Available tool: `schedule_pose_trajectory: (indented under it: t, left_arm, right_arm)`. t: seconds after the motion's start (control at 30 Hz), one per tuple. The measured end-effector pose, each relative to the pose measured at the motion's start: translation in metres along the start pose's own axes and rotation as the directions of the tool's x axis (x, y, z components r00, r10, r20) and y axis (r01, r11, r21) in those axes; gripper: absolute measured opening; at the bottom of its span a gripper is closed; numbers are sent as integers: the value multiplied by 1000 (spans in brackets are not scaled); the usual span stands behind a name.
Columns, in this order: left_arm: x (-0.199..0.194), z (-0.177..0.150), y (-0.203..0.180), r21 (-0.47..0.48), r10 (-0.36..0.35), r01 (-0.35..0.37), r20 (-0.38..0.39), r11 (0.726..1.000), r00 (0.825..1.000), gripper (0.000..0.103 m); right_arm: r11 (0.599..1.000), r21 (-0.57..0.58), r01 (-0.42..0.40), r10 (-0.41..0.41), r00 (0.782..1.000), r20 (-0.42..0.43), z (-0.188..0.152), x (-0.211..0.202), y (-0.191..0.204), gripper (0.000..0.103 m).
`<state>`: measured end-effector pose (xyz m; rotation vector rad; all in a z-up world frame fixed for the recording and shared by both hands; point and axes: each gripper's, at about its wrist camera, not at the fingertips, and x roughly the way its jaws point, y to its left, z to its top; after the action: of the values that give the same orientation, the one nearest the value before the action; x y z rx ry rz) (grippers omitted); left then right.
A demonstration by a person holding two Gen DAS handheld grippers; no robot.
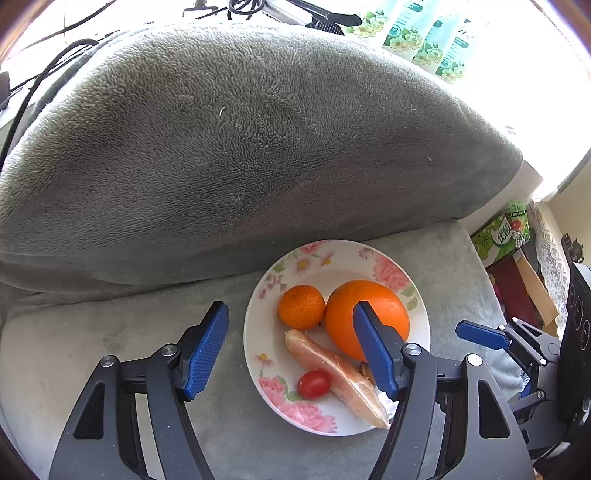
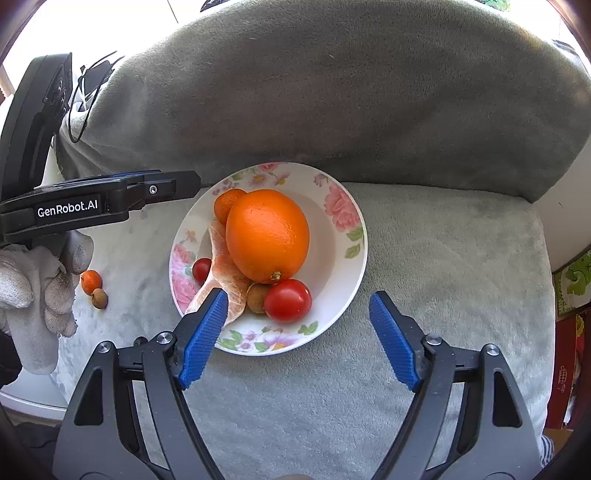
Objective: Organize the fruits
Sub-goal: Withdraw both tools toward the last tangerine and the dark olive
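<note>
A floral plate on a grey cushioned seat holds a large orange, a mandarin, a peeled citrus segment, two cherry tomatoes and a brown longan. My left gripper is open and empty, above the plate's left edge. My right gripper is open and empty at the plate's near rim. A kumquat and a second longan lie on the seat left of the plate.
A grey fleece-covered backrest rises right behind the plate. Cables and green-flowered packs lie beyond it. Boxes and bags stand off the seat's right edge. A gloved hand holds the left gripper.
</note>
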<state>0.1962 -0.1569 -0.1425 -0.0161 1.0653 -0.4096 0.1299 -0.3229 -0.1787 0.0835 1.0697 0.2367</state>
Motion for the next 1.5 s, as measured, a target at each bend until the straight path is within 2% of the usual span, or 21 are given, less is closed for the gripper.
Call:
schedule_pose_trajectory:
  t: [0.4, 0.97, 1.5]
  left_arm:
    - [-10, -7, 2, -11, 9, -9, 22, 1000, 1000, 70]
    - [-39, -36, 25, -64, 48, -45, 50, 997, 998, 70]
    - [-70, -75, 83, -175, 136, -125, 49, 977, 990, 70]
  right_arm:
    - [1000, -9, -1, 1, 1000, 25, -3, -13, 9, 82]
    - [997, -61, -38, 40, 998, 40, -17, -29, 42, 82]
    - [987, -126, -103, 107, 994, 28, -26, -29, 76, 82]
